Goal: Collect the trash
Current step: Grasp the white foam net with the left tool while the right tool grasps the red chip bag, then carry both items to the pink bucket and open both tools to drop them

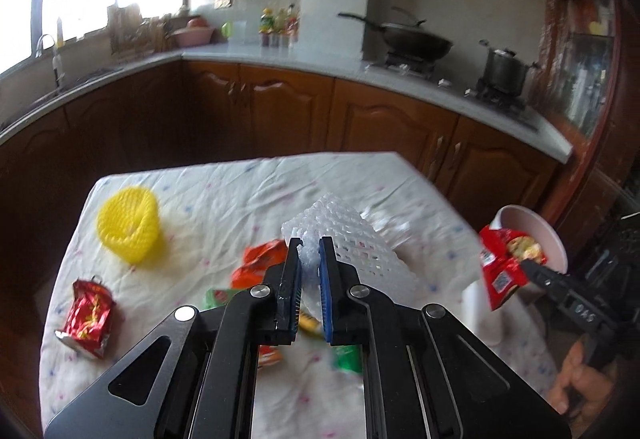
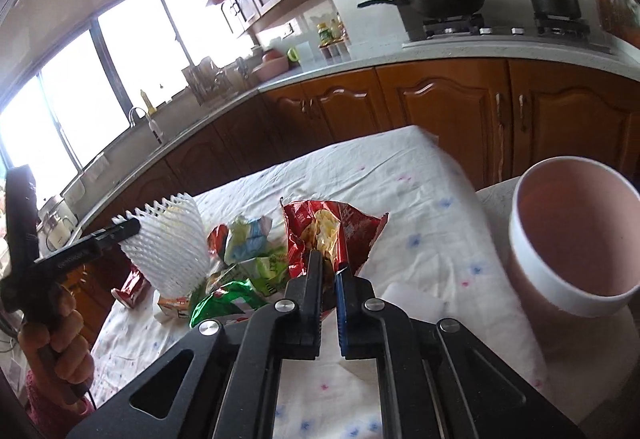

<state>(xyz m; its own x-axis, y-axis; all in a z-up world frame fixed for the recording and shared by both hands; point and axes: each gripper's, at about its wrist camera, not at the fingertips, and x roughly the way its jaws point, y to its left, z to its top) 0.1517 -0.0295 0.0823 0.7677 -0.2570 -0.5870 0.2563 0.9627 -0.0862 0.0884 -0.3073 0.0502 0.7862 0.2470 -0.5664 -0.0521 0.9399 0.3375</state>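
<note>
Both grippers carry something above the table (image 1: 224,199), and the next move depends on where the bin (image 2: 576,239) stands from each of them.

The right gripper (image 2: 329,265) has its jaws pressed together on the lower edge of a red wrapper (image 2: 332,227), which stands up from the fingertips, torn open at the top. The bin, a pale pink one with a white rim, is just to the right of this gripper and a little ahead, with its mouth open toward it. So the right hand is the nearer one, and I judge that a short move to the right would bring the wrapper over the rim.

The left gripper (image 1: 309,253) is closed on a white foam net (image 1: 352,239), pinching it at one end; the net extends forward and to the right from the tips. From this gripper the bin (image 1: 540,235) is far to the right, past the right gripper (image 1: 528,267), so the net has the longer way to go.

More wrappers (image 2: 240,259) lie on the cloth between the two tools, and a yellow net (image 1: 128,225) and a crushed can (image 1: 88,313) lie left of the left gripper.
</note>
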